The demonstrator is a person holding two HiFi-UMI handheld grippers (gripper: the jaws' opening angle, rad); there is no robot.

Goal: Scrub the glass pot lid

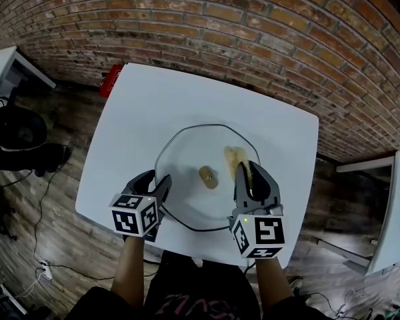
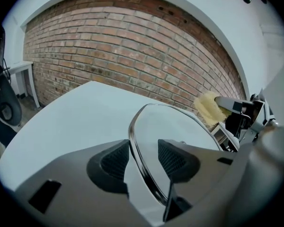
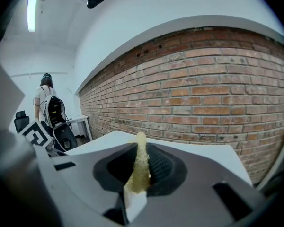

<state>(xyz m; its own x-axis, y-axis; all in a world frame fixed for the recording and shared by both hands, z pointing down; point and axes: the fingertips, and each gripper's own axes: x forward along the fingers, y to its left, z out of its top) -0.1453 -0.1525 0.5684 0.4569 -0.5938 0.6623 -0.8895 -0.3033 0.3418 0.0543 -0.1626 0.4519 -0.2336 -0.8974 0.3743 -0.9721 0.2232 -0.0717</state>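
left gripper [image 1: 155, 184], at the table's [image 1: 140, 105] near edge, stands wide open astride the rim of the mid-table glass pot lid [image 1: 187, 145], pads not pressing; right gripper [image 1: 253, 175] is clamped on a yellow sponge [image 1: 235, 156]; recommend closing firmly on the rim before scrubbing, lest the lid slide.
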